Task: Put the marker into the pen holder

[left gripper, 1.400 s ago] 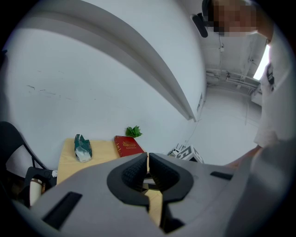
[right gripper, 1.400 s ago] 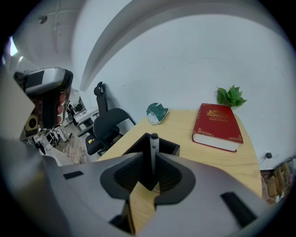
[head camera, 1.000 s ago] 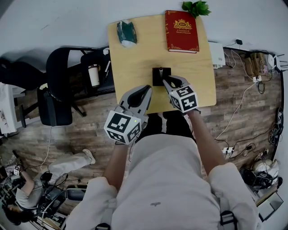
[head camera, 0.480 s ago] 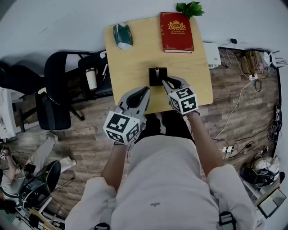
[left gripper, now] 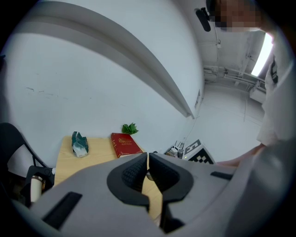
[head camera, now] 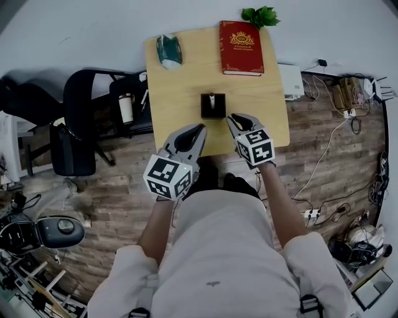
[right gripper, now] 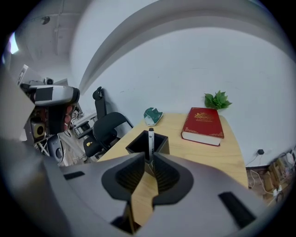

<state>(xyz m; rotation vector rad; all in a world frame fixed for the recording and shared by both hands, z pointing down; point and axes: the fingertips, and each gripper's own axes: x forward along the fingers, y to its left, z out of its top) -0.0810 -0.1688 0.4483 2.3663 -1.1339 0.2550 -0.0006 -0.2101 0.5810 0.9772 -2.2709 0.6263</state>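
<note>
**While both grippers are closed and empty, the marker stands in the holder**

Since the holder stands near the middle of the table, bare wood lies open on all its sides. The left gripper and the right gripper hover at the near edge, each with jaws pressed together on nothing (the right one is nearer to the holder, but apart from it). A book, a plant and a green bundle lie by the far edge, well apart from the holder. A chair stands left of the table. The marker is upright, long axis vertical, with its upper end above the rim.
</note>
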